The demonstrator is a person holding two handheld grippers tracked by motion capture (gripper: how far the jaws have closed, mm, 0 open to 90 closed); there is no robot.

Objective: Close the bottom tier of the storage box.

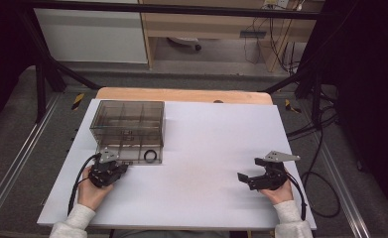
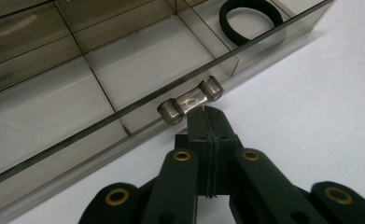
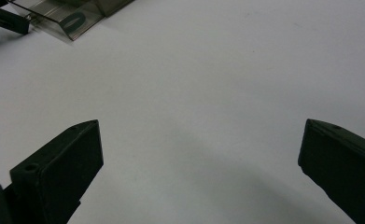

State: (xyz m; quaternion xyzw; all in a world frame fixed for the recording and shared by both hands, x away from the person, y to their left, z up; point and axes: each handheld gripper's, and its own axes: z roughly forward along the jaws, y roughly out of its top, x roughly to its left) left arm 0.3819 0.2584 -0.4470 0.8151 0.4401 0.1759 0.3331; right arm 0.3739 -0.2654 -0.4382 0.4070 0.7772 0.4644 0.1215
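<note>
Left gripper [image 2: 207, 112], centre of left gripper view: jaws pressed together, tips just under drawer handle [image 2: 190, 100], apparently not pinching it. Smoked-plastic drawer [image 1: 132, 154] pulled out, left-centre of high view; black ring [image 2: 250, 19] inside. Hook handle squarely, move straight, keep organizer box [image 1: 127, 124] from sliding. Right gripper [image 1: 251, 174], lower right: jaws spread, idle over table [image 1: 206, 148].

A lab: black frame [image 1: 42, 74], trailing cables [image 1: 325, 148], white table [image 1: 206, 163].

The drawer box [image 2: 54, 60] is glossy smoked clear plastic, its handle [image 2: 190, 100] shiny; the tabletop [image 1: 206, 163] is smooth matt white; the fingers [image 3: 59, 168] are matt black plastic.
</note>
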